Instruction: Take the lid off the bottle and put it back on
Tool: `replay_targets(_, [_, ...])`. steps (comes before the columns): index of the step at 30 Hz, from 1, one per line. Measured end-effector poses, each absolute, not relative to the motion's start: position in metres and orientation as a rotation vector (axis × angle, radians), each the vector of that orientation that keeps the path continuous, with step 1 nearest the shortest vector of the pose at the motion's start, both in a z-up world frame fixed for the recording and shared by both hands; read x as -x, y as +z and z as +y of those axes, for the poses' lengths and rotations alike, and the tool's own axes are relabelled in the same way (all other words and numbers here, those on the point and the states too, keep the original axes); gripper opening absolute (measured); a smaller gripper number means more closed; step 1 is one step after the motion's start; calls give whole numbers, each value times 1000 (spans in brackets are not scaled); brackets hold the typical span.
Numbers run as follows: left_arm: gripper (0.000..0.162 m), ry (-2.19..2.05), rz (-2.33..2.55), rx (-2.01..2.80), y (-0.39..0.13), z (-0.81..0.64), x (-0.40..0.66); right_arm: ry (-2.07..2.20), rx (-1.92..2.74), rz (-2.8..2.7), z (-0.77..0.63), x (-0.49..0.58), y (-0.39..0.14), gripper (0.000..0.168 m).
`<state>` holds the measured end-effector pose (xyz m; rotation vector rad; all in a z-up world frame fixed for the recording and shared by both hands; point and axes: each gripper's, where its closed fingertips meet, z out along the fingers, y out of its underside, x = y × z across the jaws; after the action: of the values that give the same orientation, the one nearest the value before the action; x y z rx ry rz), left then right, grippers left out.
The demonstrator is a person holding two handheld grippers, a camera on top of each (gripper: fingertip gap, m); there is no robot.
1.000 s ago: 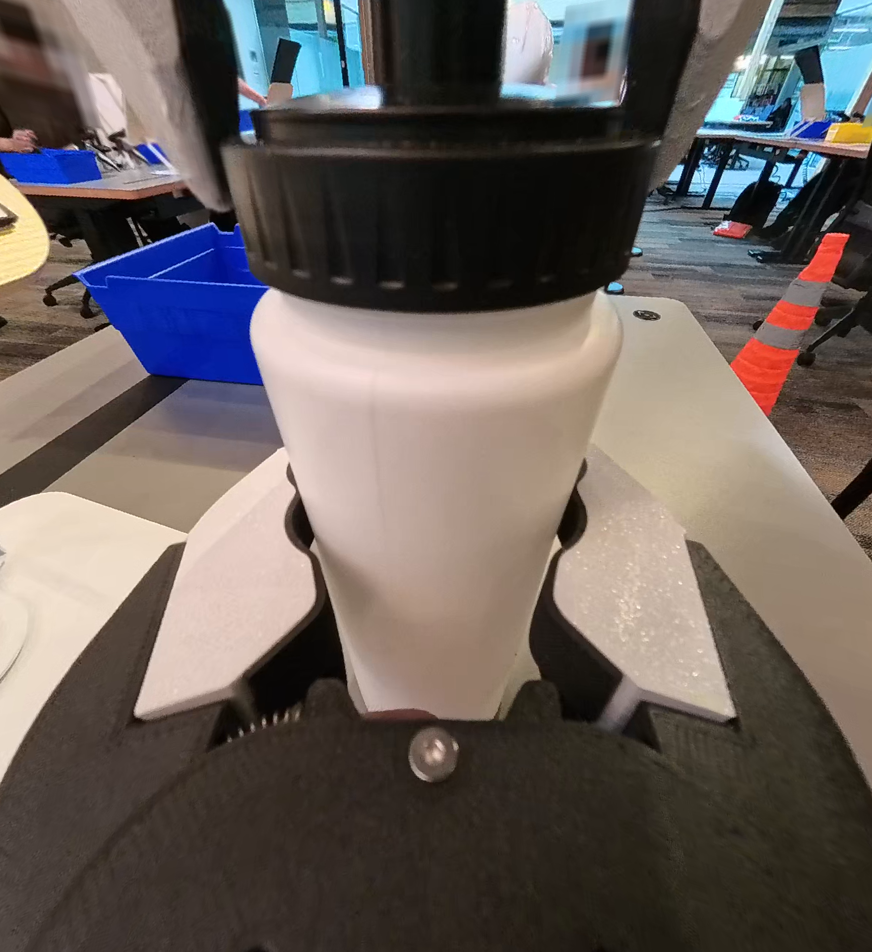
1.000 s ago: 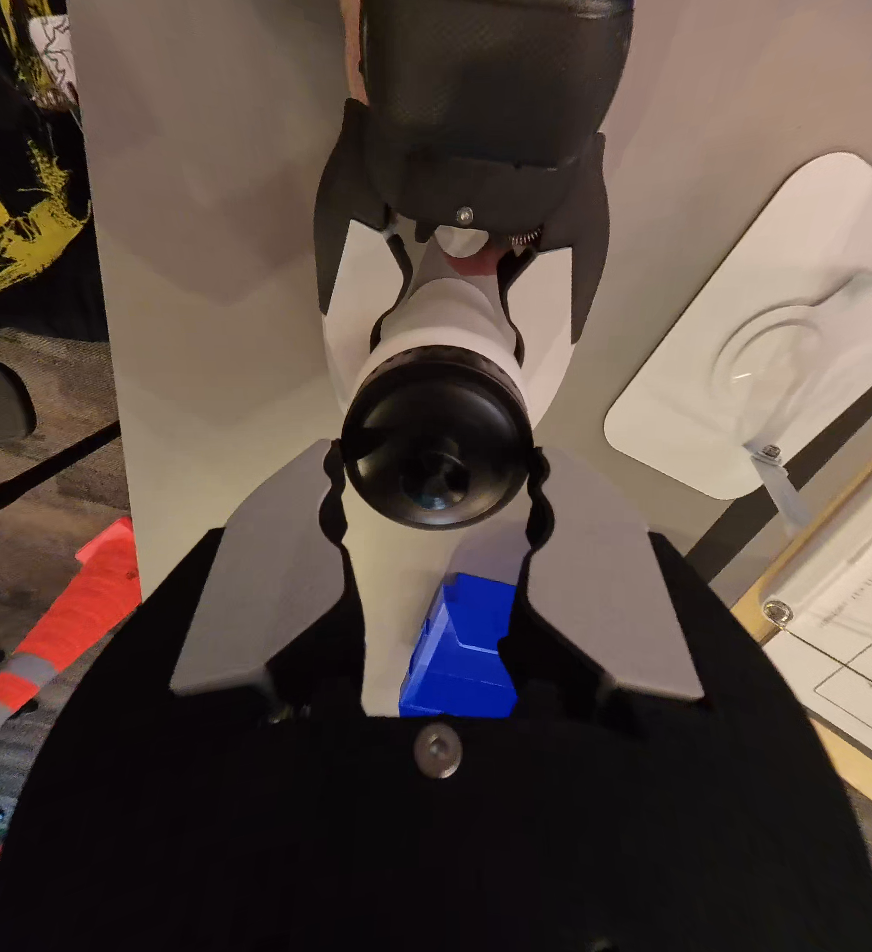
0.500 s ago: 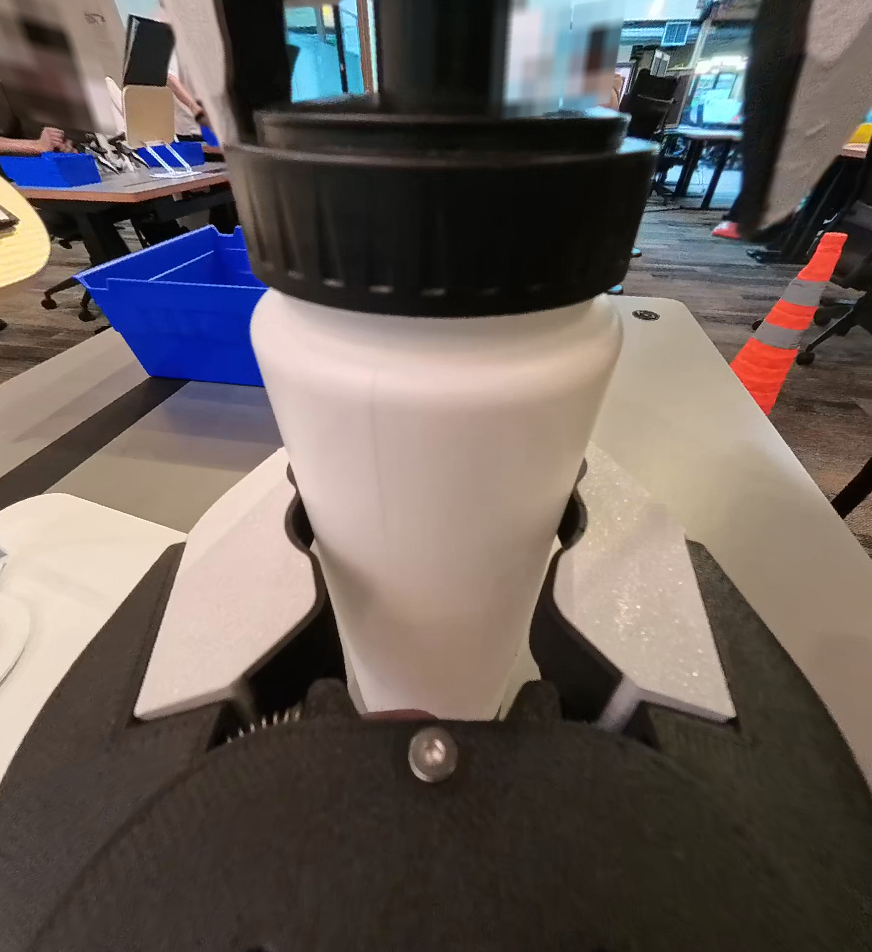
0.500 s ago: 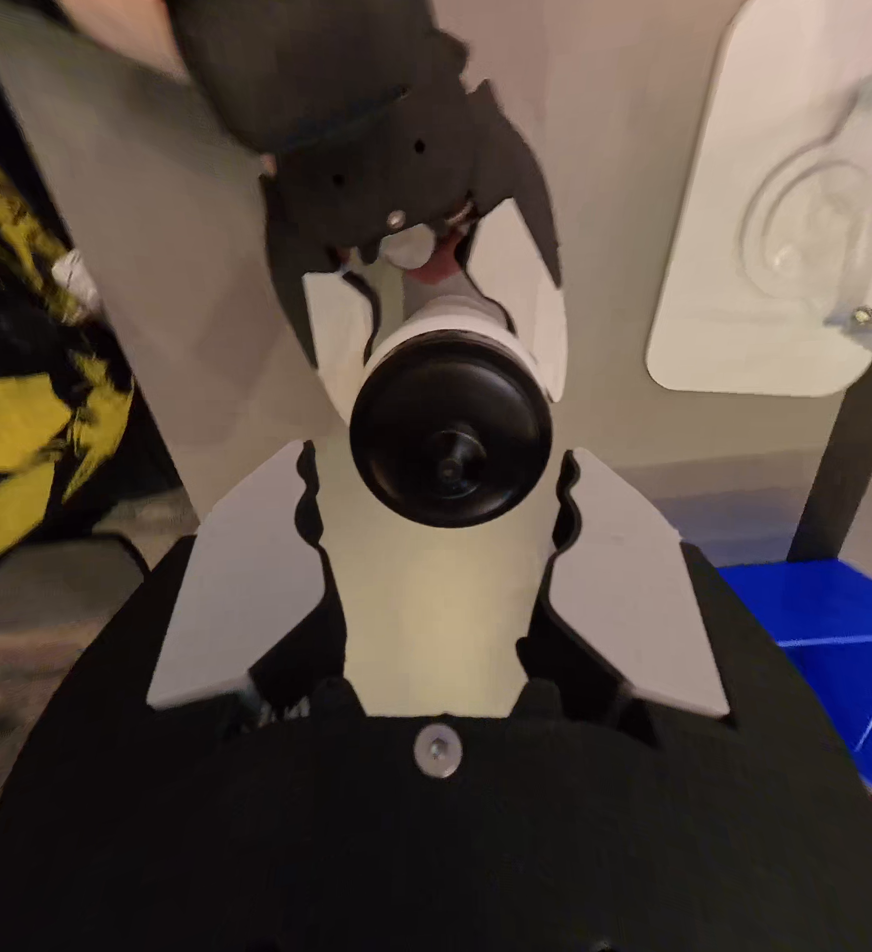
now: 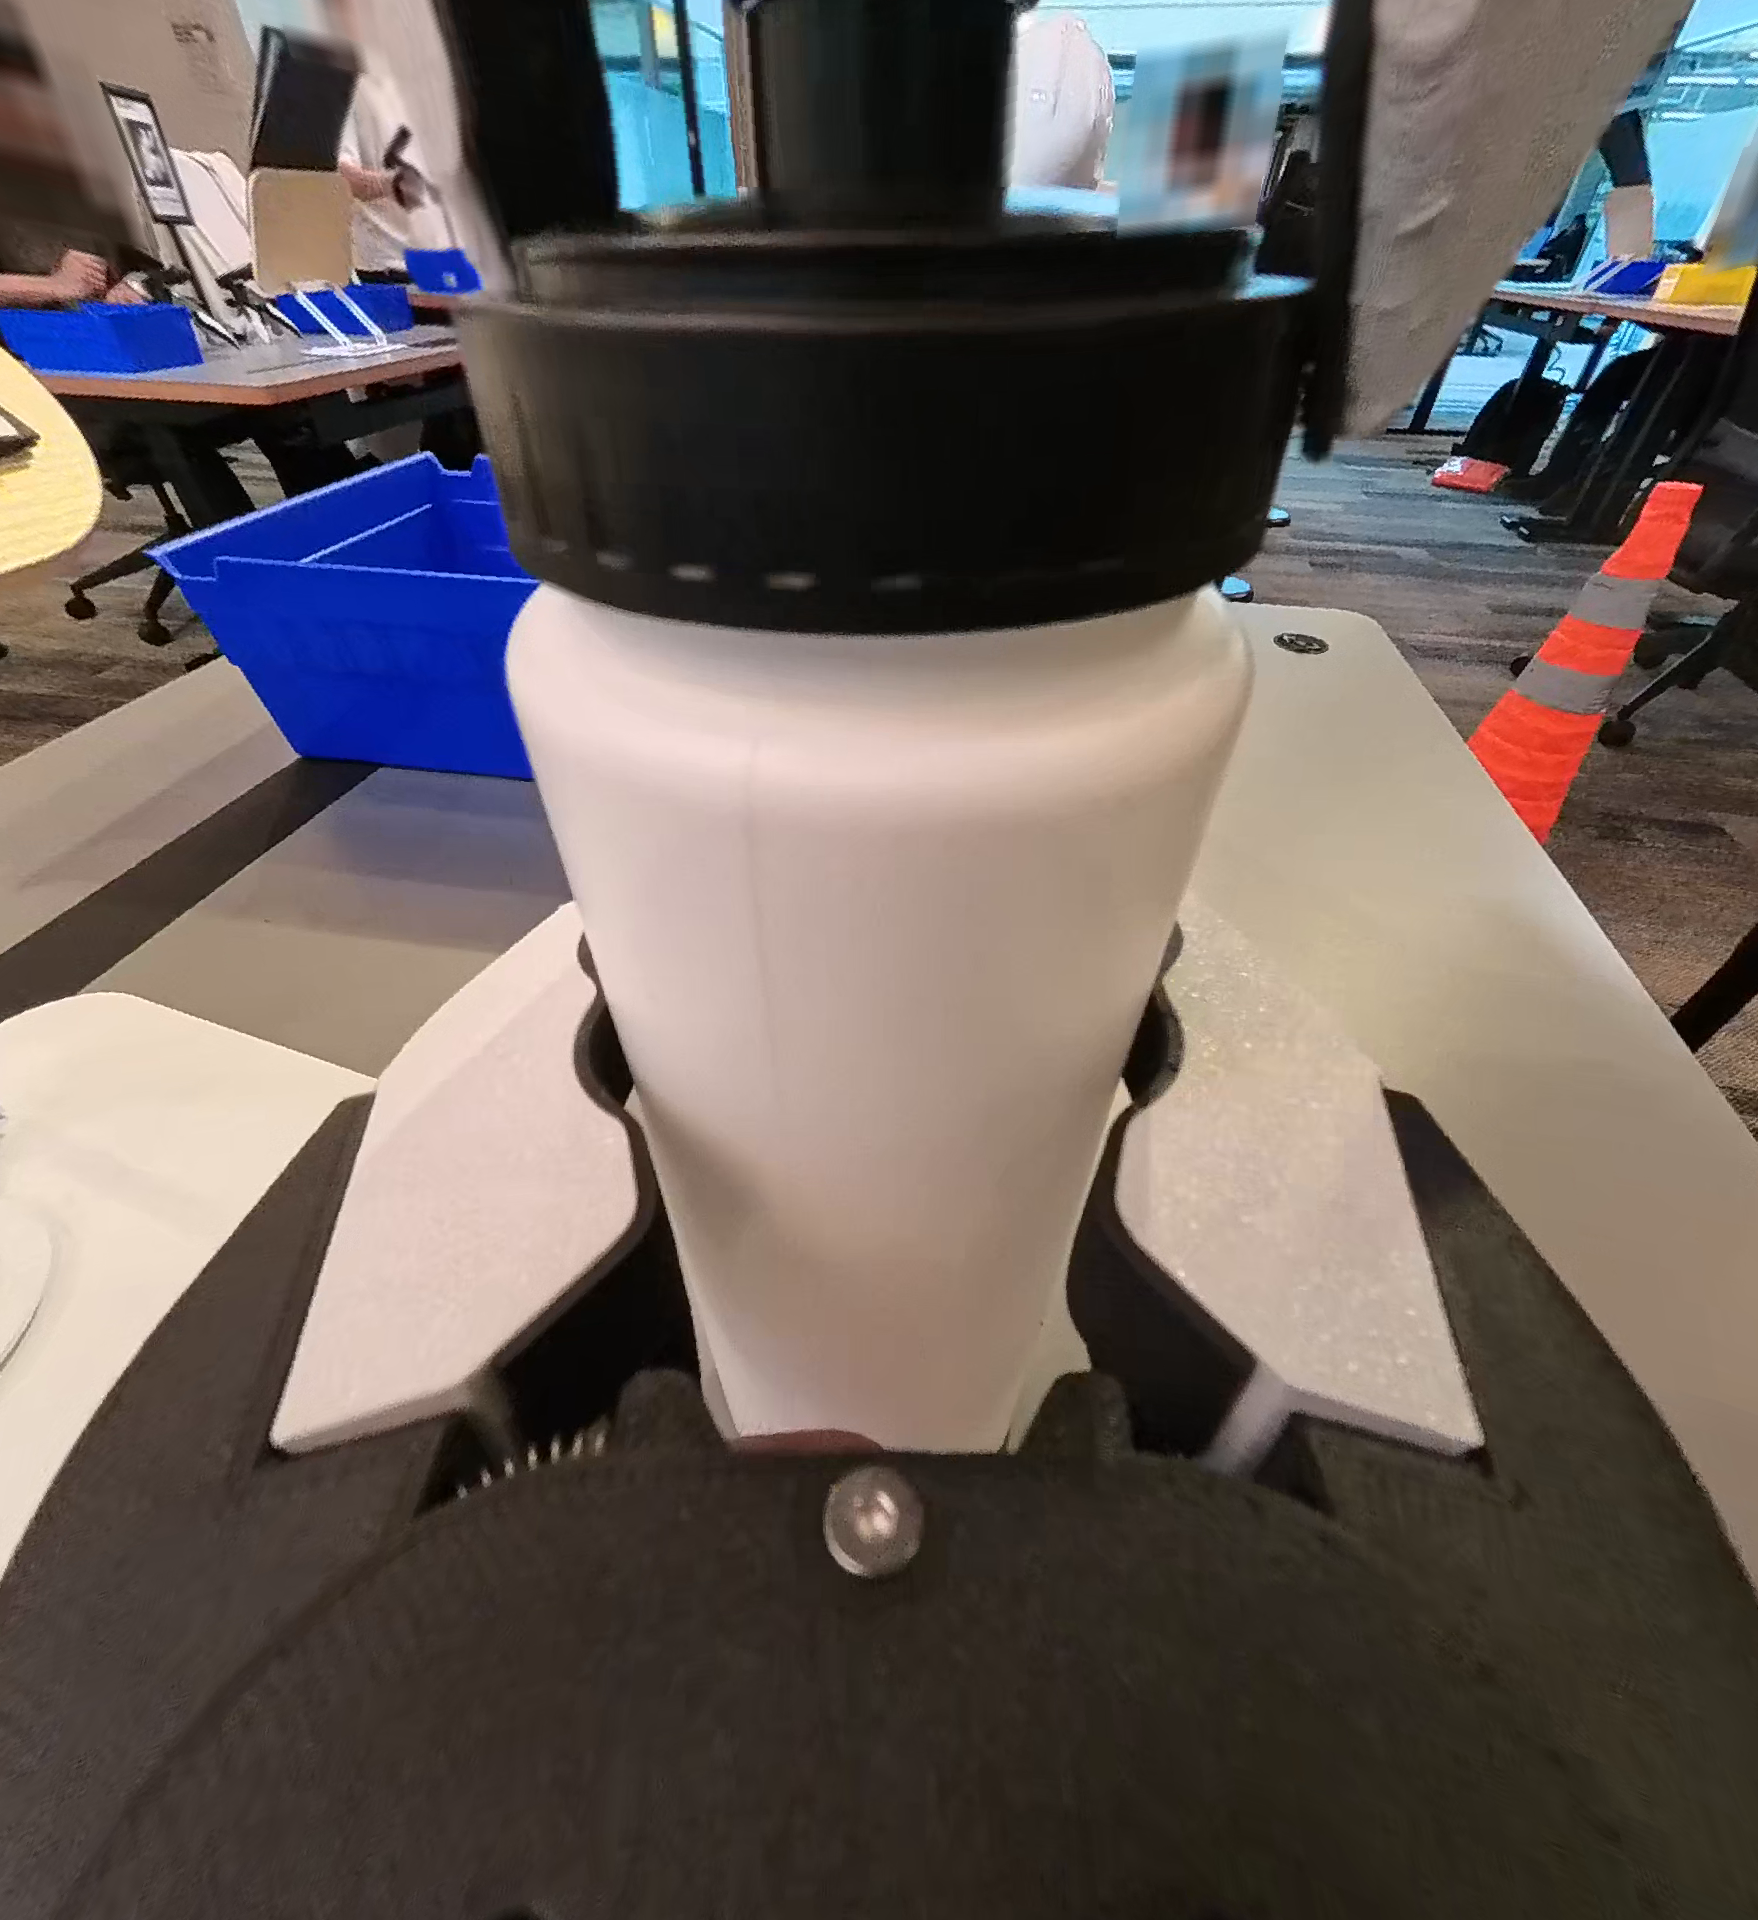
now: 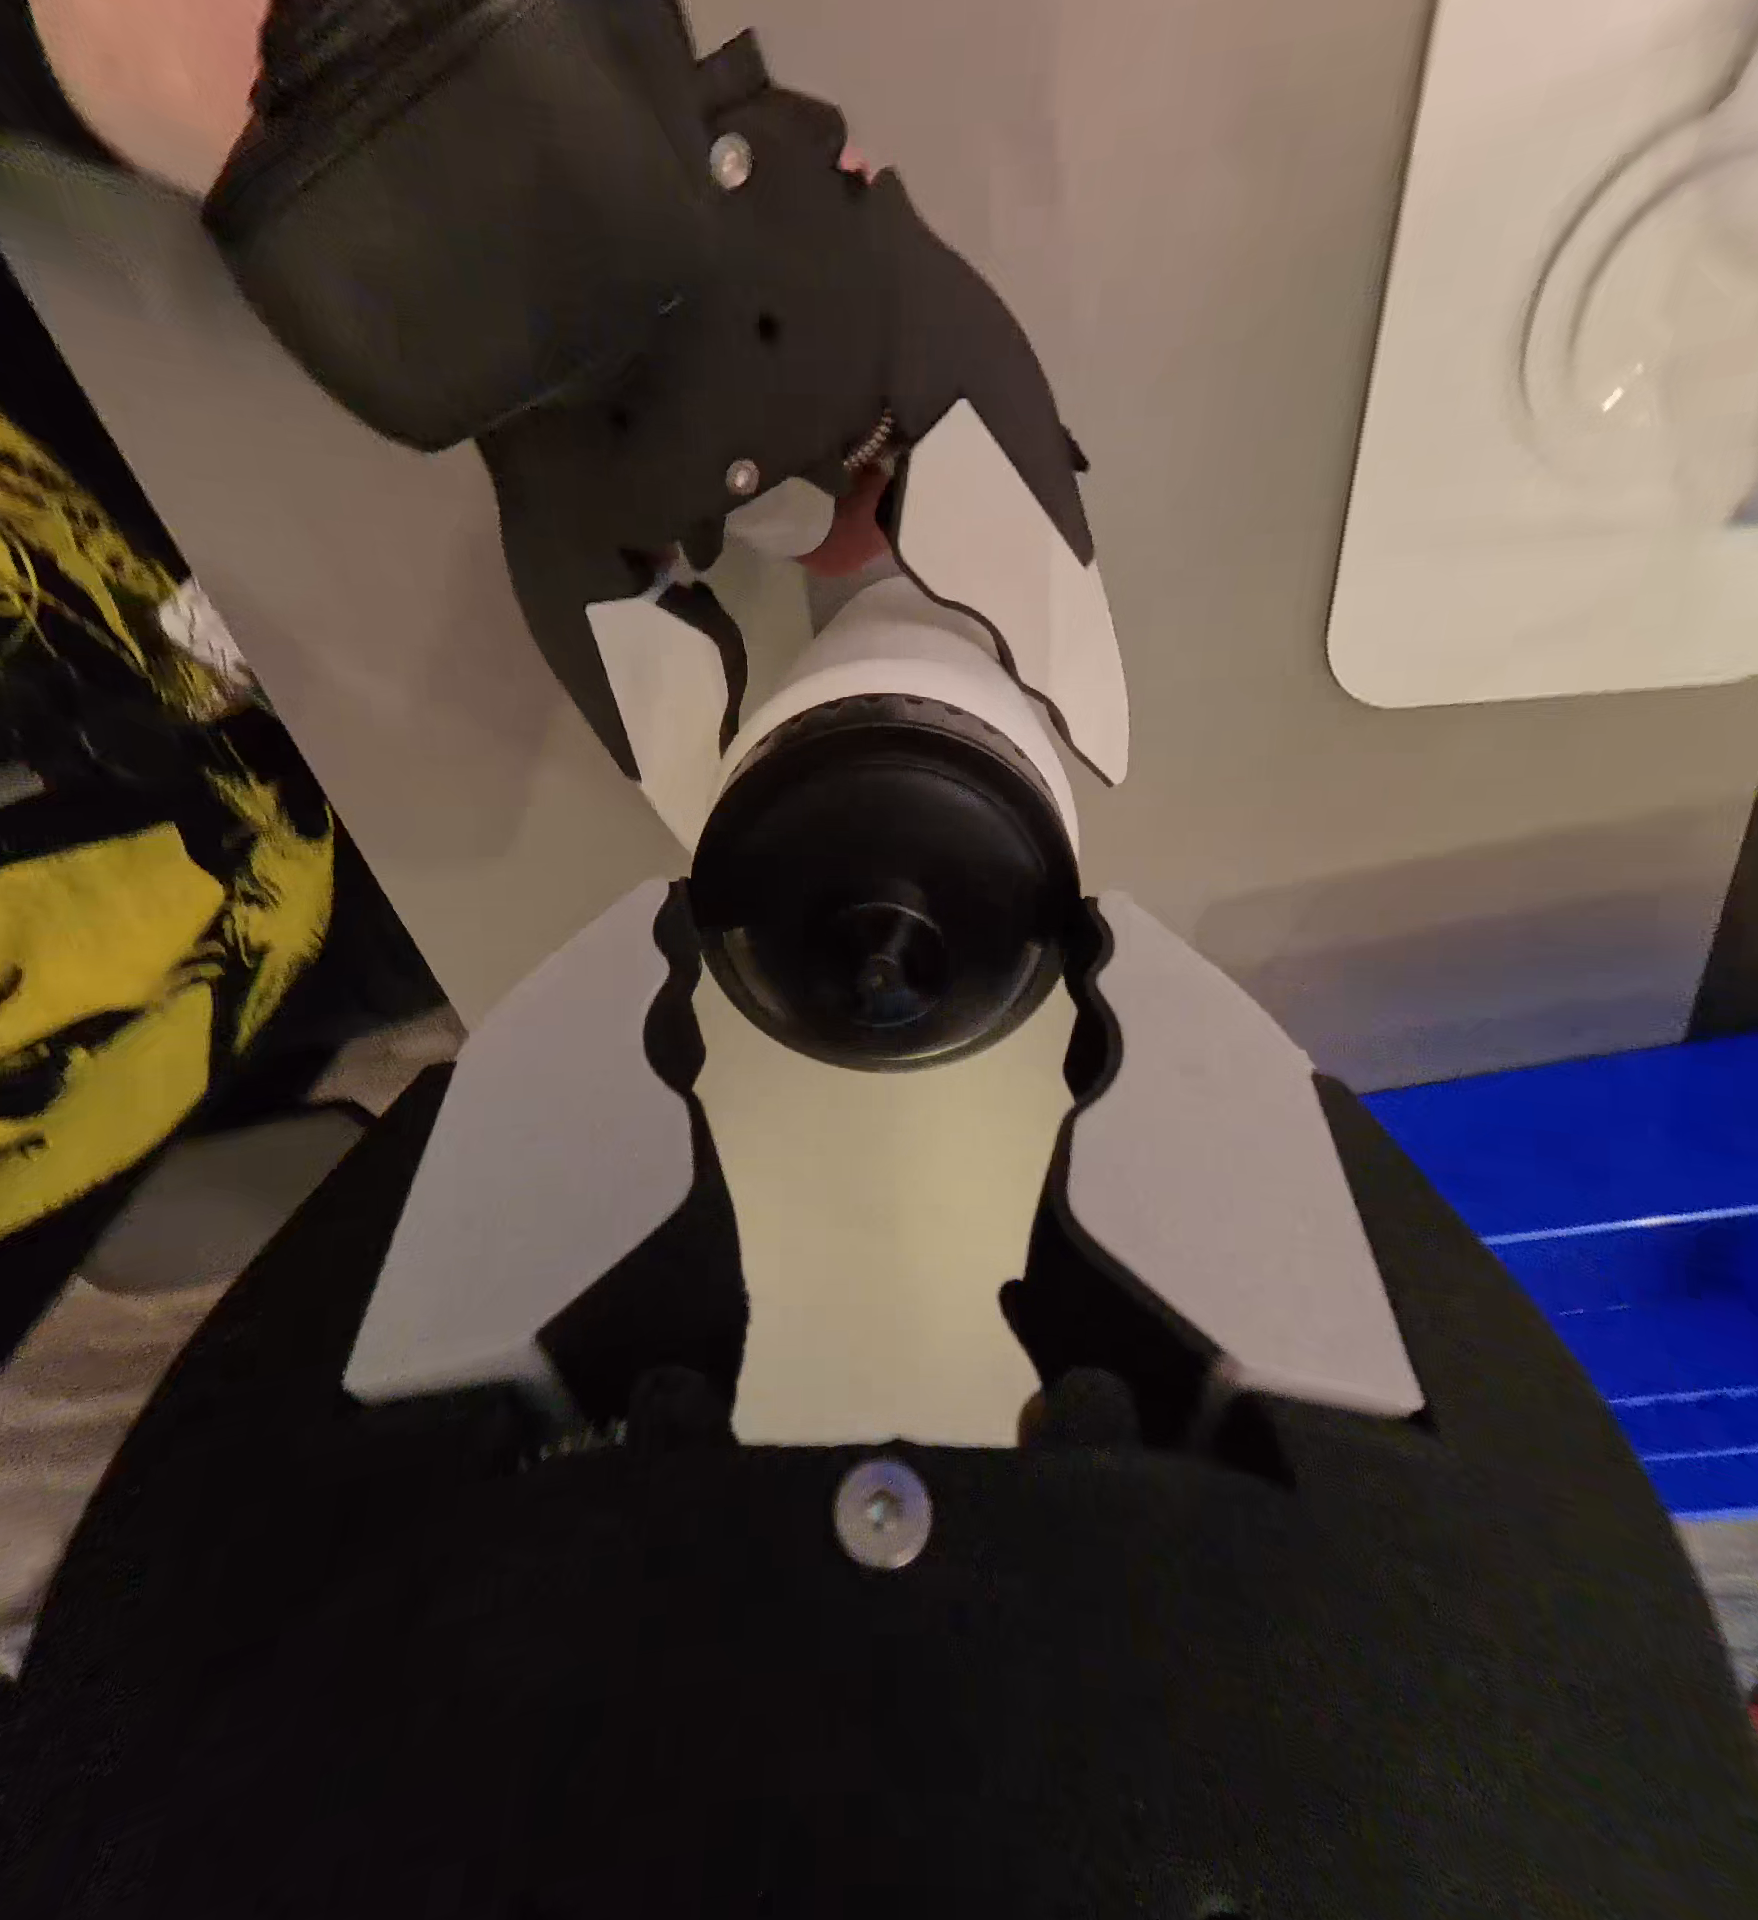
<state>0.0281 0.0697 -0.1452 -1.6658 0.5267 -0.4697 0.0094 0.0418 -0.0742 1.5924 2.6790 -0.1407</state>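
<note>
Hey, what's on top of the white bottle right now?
A black ribbed lid sits on the white bottle, with a small spout at its centre. The right gripper brackets the lid's sides. The bottle's mouth and contents are covered by the lid.

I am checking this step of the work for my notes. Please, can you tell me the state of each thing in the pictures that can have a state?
bottle: upright, held by its body above the table.
lid: on the bottle.
left gripper: shut on the bottle.
right gripper: fingertips at both sides of the lid; contact cannot be told.
blue bin: on the table, nothing visible inside.
</note>
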Motion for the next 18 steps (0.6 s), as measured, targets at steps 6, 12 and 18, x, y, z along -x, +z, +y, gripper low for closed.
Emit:
replay_targets(6, [95, -453, 549, 1666, -145, 67, -32, -197, -1332, 2818, 37, -15, -69, 85])
replay_targets(12, [95, -461, 547, 1663, -145, 68, -32, -5, -755, 3100, 38, -9, -66, 77])
replay_targets(18, [95, -460, 545, 1666, -145, 68, -32, 7, -772, 3009, 41, -12, -75, 69])
